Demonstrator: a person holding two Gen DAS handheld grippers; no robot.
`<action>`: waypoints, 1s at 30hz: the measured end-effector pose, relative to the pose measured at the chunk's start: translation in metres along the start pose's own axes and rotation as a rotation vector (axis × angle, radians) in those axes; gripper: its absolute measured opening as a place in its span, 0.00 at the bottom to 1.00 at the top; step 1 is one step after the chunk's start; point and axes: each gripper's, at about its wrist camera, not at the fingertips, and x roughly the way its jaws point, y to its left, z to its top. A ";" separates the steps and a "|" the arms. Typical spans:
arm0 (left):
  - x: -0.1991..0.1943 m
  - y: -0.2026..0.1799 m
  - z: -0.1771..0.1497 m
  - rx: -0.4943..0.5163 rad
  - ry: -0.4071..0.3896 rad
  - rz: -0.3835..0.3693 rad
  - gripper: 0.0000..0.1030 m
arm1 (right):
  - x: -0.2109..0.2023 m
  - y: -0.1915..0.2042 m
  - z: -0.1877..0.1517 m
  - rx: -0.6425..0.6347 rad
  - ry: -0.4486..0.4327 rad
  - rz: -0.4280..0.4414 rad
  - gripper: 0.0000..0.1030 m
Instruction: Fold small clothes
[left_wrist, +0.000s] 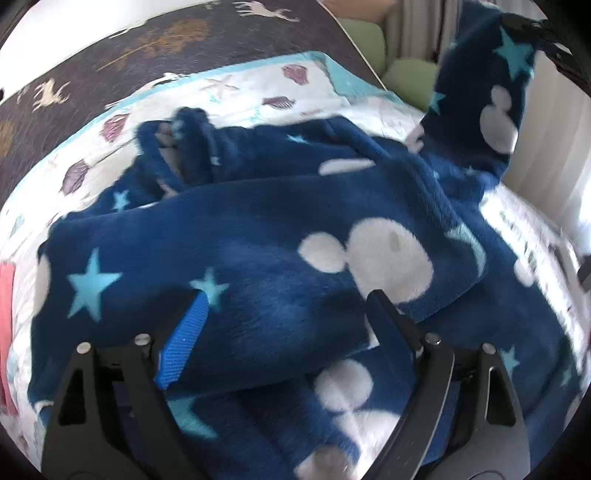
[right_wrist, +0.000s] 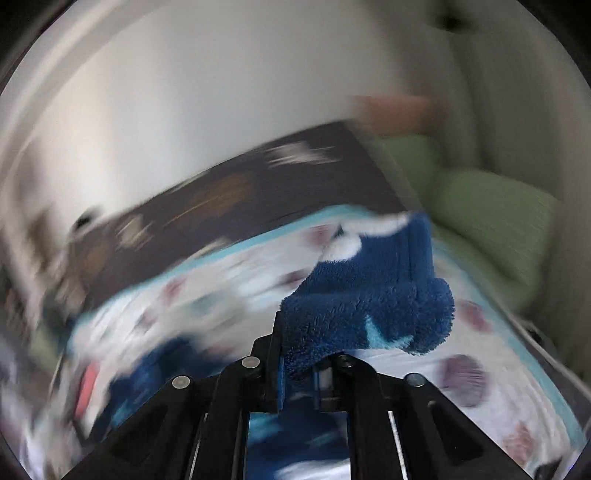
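Mid-fold, by the look of it; fleece (left_wrist: 258, 229) sprawled on the quilt (left_wrist: 258, 88), one end hoisted by right claw (right_wrist: 306, 354), clamped tight on its edge; left claw (left_wrist: 284, 314) wide apart over the body, gripping nothing; next, probably: carry raised end across, pin the rest.
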 end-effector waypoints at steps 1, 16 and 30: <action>-0.006 0.007 0.000 -0.022 -0.009 -0.010 0.85 | 0.001 0.031 -0.011 -0.051 0.032 0.050 0.28; -0.024 0.054 -0.007 -0.266 0.037 -0.285 0.85 | 0.022 0.031 -0.124 -0.006 0.332 -0.042 0.75; -0.058 0.033 0.053 -0.148 -0.108 -0.229 0.08 | 0.046 -0.030 -0.134 0.128 0.403 -0.198 0.76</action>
